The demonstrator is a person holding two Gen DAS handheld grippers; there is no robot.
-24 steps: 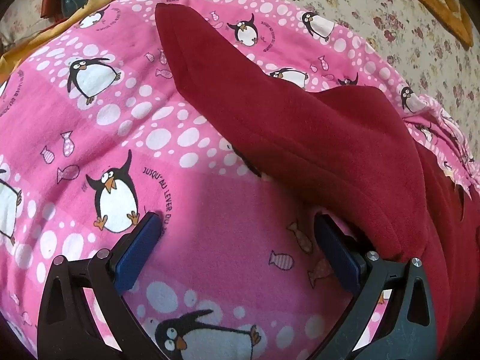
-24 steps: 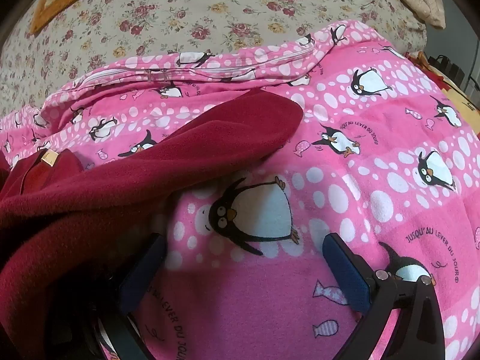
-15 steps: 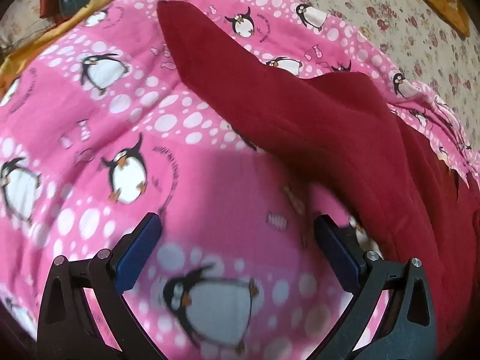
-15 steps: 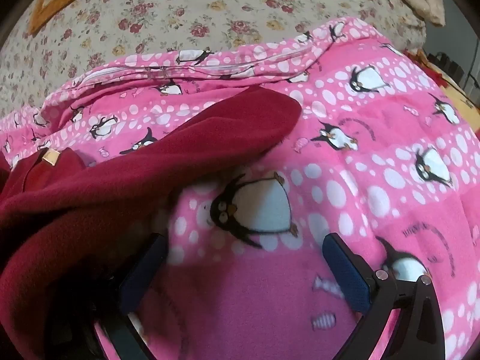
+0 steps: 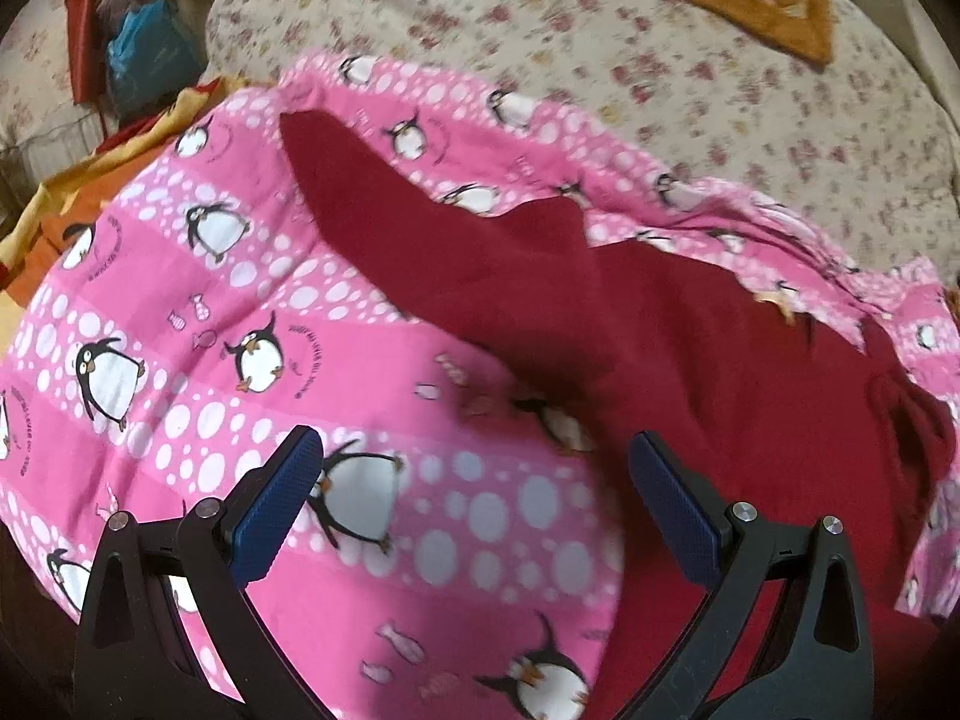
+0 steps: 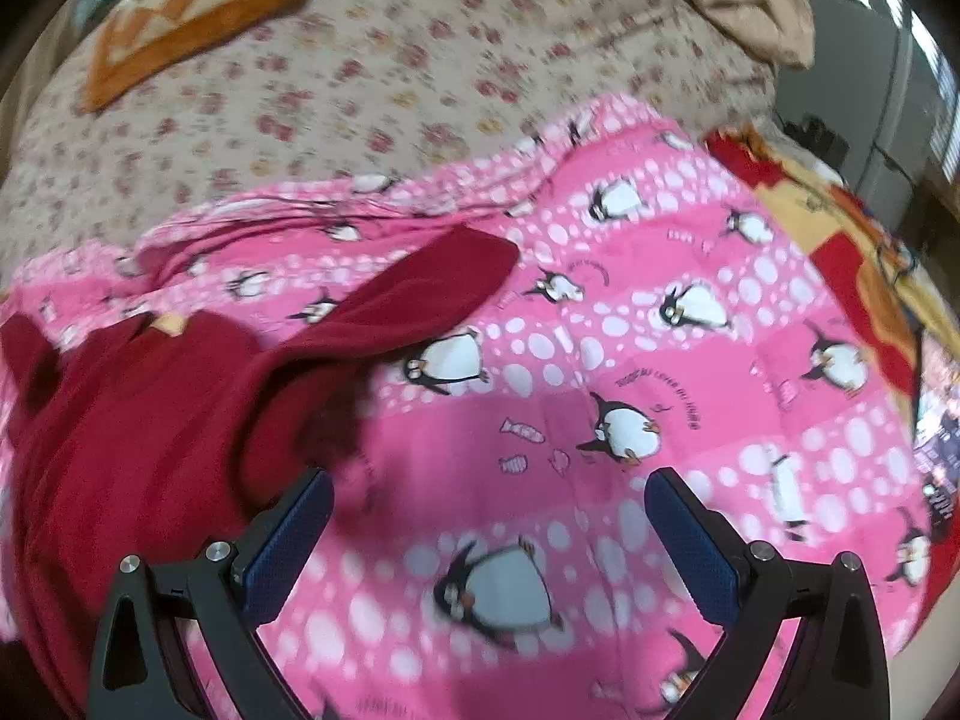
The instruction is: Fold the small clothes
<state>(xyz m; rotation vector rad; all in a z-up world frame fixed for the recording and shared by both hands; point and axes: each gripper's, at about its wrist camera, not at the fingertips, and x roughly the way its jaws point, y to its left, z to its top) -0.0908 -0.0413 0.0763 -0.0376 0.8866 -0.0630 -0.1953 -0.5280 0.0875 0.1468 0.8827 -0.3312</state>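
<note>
Sweater (image 5: 690, 360): dark red, unfolded on pink blanket (image 5: 180, 312). Left claw (image 5: 474, 510), right claw (image 6: 489, 534): spread, empty. Next: grip sleeve (image 6: 432, 282).

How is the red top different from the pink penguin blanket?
The red top is plain dark red; the blanket is pink with penguins, fish and white dots. The top is smaller and lies on the blanket, which spreads wide beneath it. The top is rumpled, one sleeve stretched out; the blanket lies mostly smooth. Both are soft cloth.

The dark red fleece garment (image 5: 690, 360) is looking matt and fuzzy, lying on a smooth pink penguin-print cotton blanket (image 5: 180, 312).
</note>
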